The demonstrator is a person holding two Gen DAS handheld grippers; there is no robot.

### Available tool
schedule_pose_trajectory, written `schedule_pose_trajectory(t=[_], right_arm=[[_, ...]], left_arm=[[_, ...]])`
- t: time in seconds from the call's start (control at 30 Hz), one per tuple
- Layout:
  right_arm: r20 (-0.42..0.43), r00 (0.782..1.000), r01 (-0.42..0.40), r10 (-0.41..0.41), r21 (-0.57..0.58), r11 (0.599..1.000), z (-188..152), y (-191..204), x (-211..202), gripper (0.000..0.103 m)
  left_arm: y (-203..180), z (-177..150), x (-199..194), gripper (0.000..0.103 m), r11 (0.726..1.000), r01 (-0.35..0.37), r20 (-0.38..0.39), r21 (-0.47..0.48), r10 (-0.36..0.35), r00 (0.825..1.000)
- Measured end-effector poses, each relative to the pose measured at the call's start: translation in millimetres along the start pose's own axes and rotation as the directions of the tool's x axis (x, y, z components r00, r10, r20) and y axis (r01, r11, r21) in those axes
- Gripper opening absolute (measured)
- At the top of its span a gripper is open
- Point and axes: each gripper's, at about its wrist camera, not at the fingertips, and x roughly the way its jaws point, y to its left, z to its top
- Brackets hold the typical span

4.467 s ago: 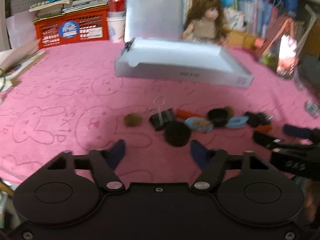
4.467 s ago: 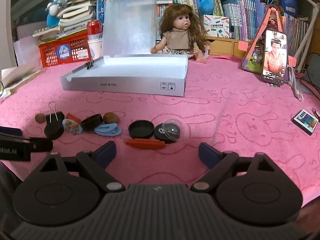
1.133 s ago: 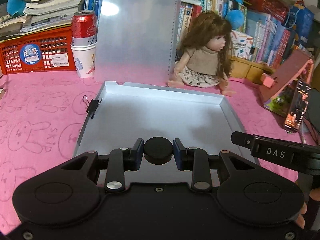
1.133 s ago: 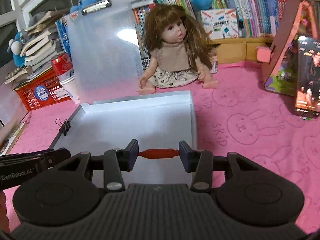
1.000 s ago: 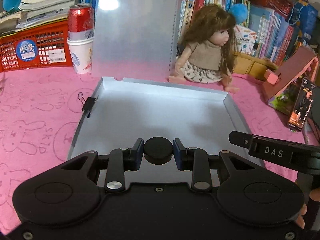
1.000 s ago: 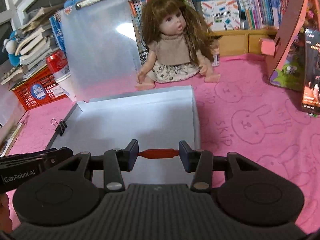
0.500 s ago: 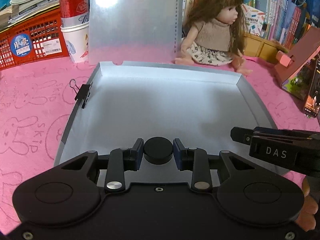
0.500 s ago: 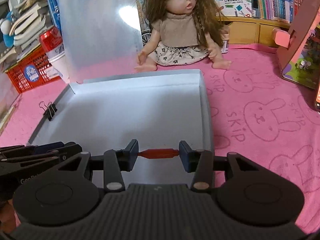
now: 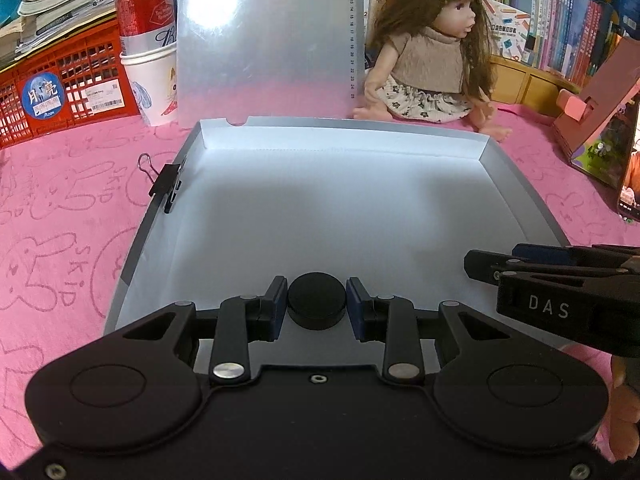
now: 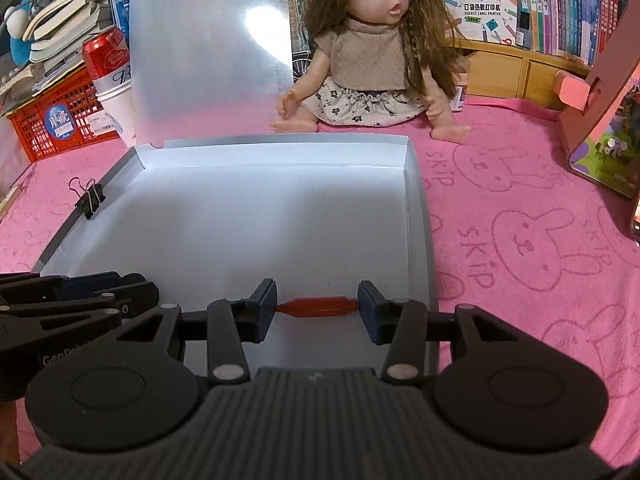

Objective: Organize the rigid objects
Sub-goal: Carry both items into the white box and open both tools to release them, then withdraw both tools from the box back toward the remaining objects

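Left gripper [image 9: 317, 307] pinches a round black cap [image 9: 317, 305]; right gripper [image 10: 317, 306] clamps a red plastic stick [image 10: 317, 306] endwise, both over the shallow white cardboard box [image 9: 320, 200].

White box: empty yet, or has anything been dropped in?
Empty. The white box shows only bare floor in both views; the black disc and red piece sit clamped in the jaws above it.

One black round cap [image 9: 316, 305] between the left jaws, one red stick [image 10: 318, 306] between the right; beyond both, one white box [image 9: 516, 176], one binder clip [image 9: 166, 182], one doll [image 10: 374, 52], one soda can [image 9: 146, 14].
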Motion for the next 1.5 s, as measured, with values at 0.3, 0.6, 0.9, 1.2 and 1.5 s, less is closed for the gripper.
schedule_pose_trajectory(t=[0.3, 0.6, 0.9, 1.2, 1.5], right_arm=[[0.039, 0.999, -0.015, 0.015, 0.009, 1.000, 0, -2, -13, 0.074], [0.118, 0.993, -0.031, 0.031, 0.001, 1.000, -3, -7, -43, 0.094], [0.202, 0.978, -0.043, 0.048, -0.033, 0.999, -17, -12, -80, 0.103], [0.246, 0.967, -0.048, 0.069, -0.090, 0.995, -42, -7, -108, 0.103], [0.291, 0.952, -0.053, 0.099, -0.164, 0.985, -73, 1, -136, 0.103]], left_arm=[[2, 2, -19, 0.052, 1.000, -0.005, 0.062, 0.005, 0.005, 0.998], [9, -4, -52, 0.078, 1.000, 0.000, 0.137, 0.007, -0.001, 0.991], [15, -24, -89, 0.081, 1.000, 0.029, 0.180, 0.009, -0.030, 0.983], [9, -58, -120, 0.081, 0.997, 0.076, 0.194, 0.023, -0.079, 0.978], [12, -89, -150, 0.081, 0.995, 0.096, 0.221, 0.026, -0.099, 0.970]])
